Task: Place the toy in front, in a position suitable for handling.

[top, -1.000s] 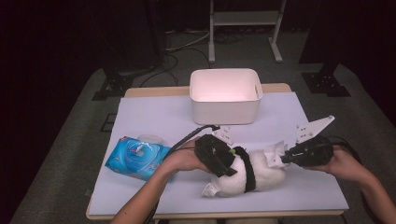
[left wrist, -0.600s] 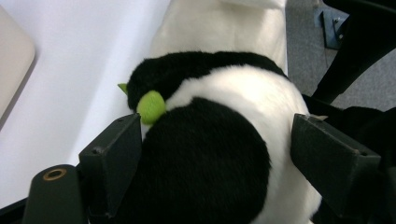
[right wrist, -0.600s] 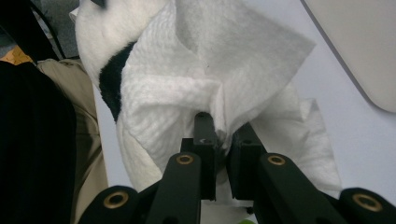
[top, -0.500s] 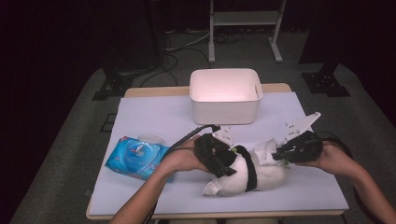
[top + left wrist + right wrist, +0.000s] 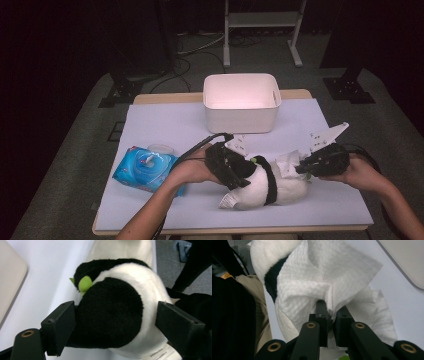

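Panda plush (image 5: 265, 182) lies on its side on the white table (image 5: 165, 125), near the front edge, in front of the white bin (image 5: 241, 102). Left gripper (image 5: 115, 325) jaws spread, straddling its black patch. Right gripper (image 5: 331, 317) pinched on a white wipe (image 5: 322, 282) against the plush; blue wipes pack (image 5: 145, 169) sits left.

No legible text anywhere.
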`<state>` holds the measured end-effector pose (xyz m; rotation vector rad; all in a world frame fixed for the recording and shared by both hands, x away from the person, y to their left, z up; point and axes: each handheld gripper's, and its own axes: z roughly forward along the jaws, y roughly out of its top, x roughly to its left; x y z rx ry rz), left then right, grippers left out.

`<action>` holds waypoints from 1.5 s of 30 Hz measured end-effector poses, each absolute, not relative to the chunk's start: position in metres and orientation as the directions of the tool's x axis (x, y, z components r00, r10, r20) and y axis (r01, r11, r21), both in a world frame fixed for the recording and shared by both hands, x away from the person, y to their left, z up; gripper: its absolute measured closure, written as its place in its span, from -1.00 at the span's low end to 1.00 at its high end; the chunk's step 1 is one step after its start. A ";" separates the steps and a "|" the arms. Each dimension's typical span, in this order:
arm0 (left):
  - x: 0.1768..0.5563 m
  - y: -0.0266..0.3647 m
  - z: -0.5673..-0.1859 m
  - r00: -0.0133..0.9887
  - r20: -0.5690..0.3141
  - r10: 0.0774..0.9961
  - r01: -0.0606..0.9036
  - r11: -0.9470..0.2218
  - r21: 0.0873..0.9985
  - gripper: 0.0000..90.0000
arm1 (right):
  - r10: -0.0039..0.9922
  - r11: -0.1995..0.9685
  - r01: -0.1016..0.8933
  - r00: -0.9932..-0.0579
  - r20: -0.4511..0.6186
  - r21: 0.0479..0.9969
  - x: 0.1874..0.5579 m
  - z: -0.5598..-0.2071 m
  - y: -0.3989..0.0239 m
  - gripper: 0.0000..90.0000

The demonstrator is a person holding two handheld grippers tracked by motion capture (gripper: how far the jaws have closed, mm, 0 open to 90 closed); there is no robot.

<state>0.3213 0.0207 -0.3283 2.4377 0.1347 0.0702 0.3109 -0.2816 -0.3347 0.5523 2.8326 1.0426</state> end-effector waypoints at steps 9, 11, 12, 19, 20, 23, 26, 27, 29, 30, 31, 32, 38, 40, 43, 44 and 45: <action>0.337 0.022 -0.333 0.985 0.004 0.170 0.123 -0.730 0.673 -0.62 | 0.365 0.700 0.324 -0.928 0.071 0.636 0.306 -0.340 -0.285 0.85; 0.339 0.021 -0.331 0.983 0.014 0.182 0.126 -0.736 0.666 -0.62 | 0.363 0.702 0.321 -0.929 0.069 0.636 0.305 -0.340 -0.285 0.85; 0.340 0.021 -0.331 0.984 0.017 0.180 0.124 -0.741 0.660 -0.62 | 0.365 0.702 0.328 -0.928 0.076 0.633 0.304 -0.340 -0.285 0.85; 0.341 0.021 -0.335 0.985 -0.024 0.171 0.144 -0.736 0.662 -0.62 | 0.347 0.709 0.309 -0.935 0.067 0.634 0.303 -0.339 -0.285 0.84; 0.340 0.020 -0.336 0.985 -0.031 0.169 0.147 -0.736 0.661 -0.62 | 0.343 0.716 0.296 -0.938 0.050 0.632 0.303 -0.337 -0.284 0.84; 0.339 0.020 -0.337 0.986 -0.035 0.163 0.146 -0.736 0.661 -0.62 | 0.323 0.737 0.263 -0.946 0.018 0.623 0.305 -0.328 -0.276 0.84; 0.337 0.019 -0.337 0.987 -0.031 0.156 0.137 -0.733 0.666 -0.62 | 0.287 0.749 0.235 -0.958 0.017 0.620 0.307 -0.323 -0.263 0.84; 0.338 0.020 -0.337 0.987 -0.029 0.157 0.136 -0.735 0.664 -0.62 | 0.281 0.769 0.225 -0.960 0.000 0.599 0.307 -0.323 -0.255 0.84; 0.337 0.020 -0.338 0.987 -0.027 0.161 0.137 -0.733 0.666 -0.62 | 0.267 0.791 0.211 -0.964 -0.013 0.575 0.310 -0.324 -0.244 0.84; 0.337 0.021 -0.339 0.986 -0.028 0.162 0.138 -0.730 0.670 -0.62 | 0.263 0.792 0.208 -0.965 -0.013 0.575 0.312 -0.323 -0.241 0.84; 0.337 0.021 -0.339 0.986 -0.030 0.162 0.140 -0.728 0.671 -0.62 | 0.260 0.794 0.207 -0.966 -0.012 0.572 0.313 -0.323 -0.239 0.84; 0.337 0.021 -0.339 0.986 -0.033 0.164 0.142 -0.725 0.673 -0.62 | 0.255 0.798 0.201 -0.967 -0.015 0.567 0.314 -0.323 -0.235 0.84; 0.334 0.018 -0.339 0.989 -0.022 0.147 0.124 -0.735 0.667 -0.64 | 0.211 0.819 0.172 -0.977 -0.009 0.547 0.319 -0.327 -0.213 0.84; 0.335 0.020 -0.339 0.988 -0.030 0.154 0.134 -0.732 0.668 -0.64 | 0.201 0.824 0.164 -0.979 -0.010 0.543 0.321 -0.328 -0.208 0.84; 0.336 0.023 -0.341 0.986 -0.048 0.158 0.148 -0.714 0.684 -0.64 | 0.205 0.819 0.163 -0.979 -0.015 0.551 0.324 -0.326 -0.208 0.83; 0.336 0.024 -0.341 0.986 -0.049 0.158 0.148 -0.712 0.686 -0.64 | 0.206 0.820 0.163 -0.978 -0.018 0.548 0.324 -0.325 -0.209 0.83; 0.336 0.024 -0.341 0.987 -0.046 0.155 0.144 -0.714 0.686 -0.64 | 0.207 0.819 0.162 -0.978 -0.021 0.550 0.324 -0.325 -0.211 0.83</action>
